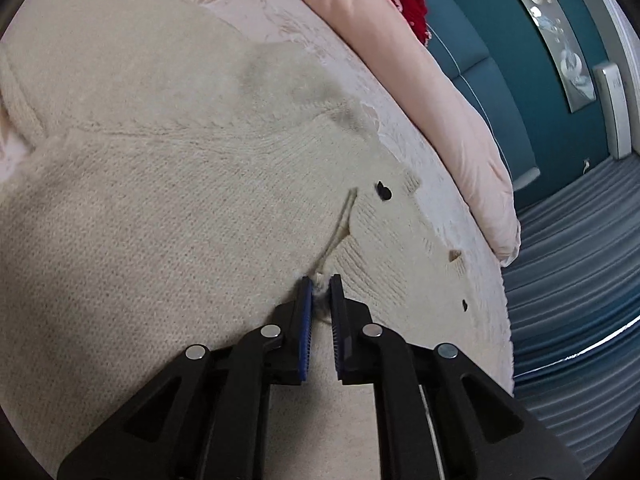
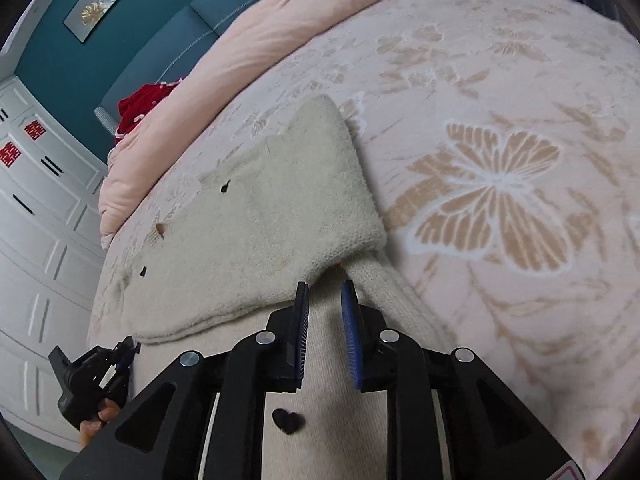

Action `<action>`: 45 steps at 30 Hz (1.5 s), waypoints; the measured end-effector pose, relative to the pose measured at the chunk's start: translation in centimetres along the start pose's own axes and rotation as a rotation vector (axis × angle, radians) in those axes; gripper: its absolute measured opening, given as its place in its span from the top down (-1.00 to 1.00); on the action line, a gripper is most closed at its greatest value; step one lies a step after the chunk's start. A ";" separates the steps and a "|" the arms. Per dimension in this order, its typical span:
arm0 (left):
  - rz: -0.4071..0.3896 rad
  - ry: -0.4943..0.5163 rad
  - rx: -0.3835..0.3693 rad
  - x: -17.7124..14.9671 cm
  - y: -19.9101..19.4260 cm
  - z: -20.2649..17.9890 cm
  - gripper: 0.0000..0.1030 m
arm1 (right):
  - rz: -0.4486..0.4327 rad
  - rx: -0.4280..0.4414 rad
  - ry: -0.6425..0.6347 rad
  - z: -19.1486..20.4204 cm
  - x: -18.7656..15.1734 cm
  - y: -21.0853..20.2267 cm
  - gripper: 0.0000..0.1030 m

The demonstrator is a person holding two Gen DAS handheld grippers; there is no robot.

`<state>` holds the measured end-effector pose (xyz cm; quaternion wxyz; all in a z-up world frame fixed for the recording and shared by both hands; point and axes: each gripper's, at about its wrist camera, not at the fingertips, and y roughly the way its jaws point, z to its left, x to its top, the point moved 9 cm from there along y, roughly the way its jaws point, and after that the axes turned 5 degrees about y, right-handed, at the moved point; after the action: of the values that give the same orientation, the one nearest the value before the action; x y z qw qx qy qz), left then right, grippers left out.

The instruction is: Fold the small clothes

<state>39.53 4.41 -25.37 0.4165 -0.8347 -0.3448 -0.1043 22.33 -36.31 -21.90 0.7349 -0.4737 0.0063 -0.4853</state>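
A cream knitted cardigan (image 1: 160,220) with small black heart buttons (image 1: 383,191) lies spread on the bed. In the left wrist view my left gripper (image 1: 321,280) is shut on a pinch of the cardigan's knit near its ribbed button band. In the right wrist view the cardigan (image 2: 280,220) lies with a part folded over. My right gripper (image 2: 325,286) is nearly closed, its blue pads (image 2: 349,312) astride the cardigan's cloth beside the sleeve (image 2: 384,288). The left gripper (image 2: 124,350) shows at the lower left, at the cardigan's edge.
The bed has a pale cover with butterfly patterns (image 2: 492,196). A pink quilt (image 2: 248,40) and a red garment (image 2: 140,104) lie by the teal headboard (image 1: 480,52). White cabinets (image 2: 36,216) stand beside the bed, whose edge is near the left gripper.
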 end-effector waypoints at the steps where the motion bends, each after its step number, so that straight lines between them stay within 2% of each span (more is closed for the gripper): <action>1: -0.017 0.036 0.006 -0.2 -0.1 -0.1 0.82 | -0.031 0.016 -0.029 1.0 0.3 -0.8 0.62; 2: -0.036 0.055 0.008 -0.3 -0.1 -0.1 0.82 | -0.036 0.036 -0.066 2.6 0.7 -0.9 0.62; 4: -0.050 0.059 0.008 -0.3 -0.3 -0.2 0.81 | 0.031 0.083 -0.166 6.8 0.8 0.9 0.62; 6: -0.054 0.067 0.015 -0.3 -0.3 -0.2 0.81 | 0.082 0.144 -0.244 11.0 0.8 3.9 0.62; 8: -0.057 0.083 0.029 -0.4 0.1 -0.6 0.81 | 0.150 0.170 -0.274 13.4 0.8 7.8 0.62; 10: -0.061 0.099 0.041 -0.4 0.2 -0.8 0.81 | 0.206 0.126 -0.276 13.2 1.7 11.5 0.69; 11: -0.065 0.103 0.042 -0.5 0.3 -0.8 0.81 | 0.177 0.057 -0.268 11.6 3.3 12.8 0.73; 12: -0.069 0.105 0.039 -0.5 0.4 -0.8 0.81 | 0.133 -0.020 -0.237 9.4 4.8 13.4 0.91; 13: -0.074 0.106 0.034 -0.6 0.4 -0.7 0.81 | 0.109 -0.063 -0.173 6.8 6.5 13.7 1.00; 15: -0.082 0.109 0.028 -0.6 0.5 -0.7 0.81 | 0.132 0.012 -0.045 4.6 7.9 13.0 1.00; 16: -0.086 0.111 0.028 -0.6 0.6 -0.7 0.81 | 0.106 -0.014 -0.053 4.4 8.2 11.6 0.97; 17: -0.089 0.112 0.027 -0.6 0.6 -0.7 0.81 | 0.075 -0.030 -0.105 5.0 8.1 10.2 0.75; 18: -0.091 0.110 0.023 -0.6 0.6 -0.6 0.81 | 0.064 -0.009 -0.174 6.0 7.4 9.0 0.69; 19: -0.092 0.108 0.021 -0.6 0.8 -0.7 0.81 | 0.062 0.020 -0.243 6.7 6.5 8.1 0.73; 20: -0.092 0.109 0.022 -0.6 0.8 -0.7 0.81 | 0.062 -0.019 -0.296 6.3 5.8 8.2 0.72; 21: -0.092 0.109 0.023 -0.6 0.8 -0.7 0.81 | 0.084 -0.099 -0.336 5.1 5.1 8.8 0.74; 22: -0.092 0.109 0.022 -0.6 0.8 -0.7 0.81 | 0.111 -0.166 -0.346 3.6 4.5 9.3 0.85; 26: -0.092 0.111 0.024 -0.5 0.9 -0.8 0.81 | 0.006 -0.077 -0.294 3.8 3.7 4.2 0.73; 27: -0.091 0.108 0.022 -0.5 0.9 -0.8 0.81 | 0.014 -0.113 -0.311 3.1 2.8 4.3 0.69; 29: -0.087 0.096 0.011 -0.4 0.8 -0.9 0.81 | 0.109 -0.203 -0.319 0.9 0.5 5.9 0.83; 30: -0.082 0.084 0.001 -0.3 0.6 -0.9 0.81 | 0.075 -0.211 -0.317 1.3 0.2 4.9 0.81; 31: -0.070 0.057 -0.017 0.0 0.2 -0.7 0.80 | 0.067 -0.218 -0.319 2.0 -0.3 3.8 0.65; 32: -0.049 0.015 -0.038 0.2 -0.2 -0.5 0.79 | 0.071 -0.190 -0.317 3.0 -1.2 2.7 0.58; 33: -0.028 -0.041 -0.051 0.5 -1.1 0.1 0.70 | 0.072 -0.145 -0.312 4.2 -2.3 1.4 0.57; 34: -0.026 -0.108 -0.060 1.1 -2.4 1.0 0.36 | 0.073 -0.103 -0.316 5.3 -3.6 0.3 0.57; 35: -0.051 -0.181 -0.069 2.0 -4.5 2.3 0.11 | 0.081 -0.074 -0.337 6.3 -5.2 -0.6 0.46; 36: -0.104 -0.249 -0.070 3.2 -6.9 3.9 -0.36 | 0.083 -0.068 -0.364 6.9 -6.8 -1.3 0.35; 37: -0.176 -0.305 -0.066 4.7 -9.6 5.8 -0.69 | 0.090 -0.066 -0.386 7.4 -8.4 -1.7 0.34; 38: -0.245 -0.346 -0.041 6.5 -12.4 8.1 -0.80 | 0.112 -0.052 -0.396 7.8 -10.1 -1.9 0.34; 41: -0.350 -0.404 0.080 11.8 -19.1 15.7 -0.85 | 0.156 -0.045 -0.425 8.1 -14.2 -1.6 0.34; 44: -0.416 -0.401 0.278 16.7 -23.8 23.3 -0.86 | 0.118 -0.091 -0.462 8.0 -16.3 -1.4 0.23; 45: -0.416 -0.396 0.338 17.9 -24.6 25.4 -0.86 | 0.097 -0.094 -0.474 8.2 -16.9 -1.7 0.10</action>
<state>33.65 42.87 -17.82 0.4438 -0.6696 -0.5945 0.0361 16.10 -18.64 -23.79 0.7153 -0.6072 -0.1209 -0.3241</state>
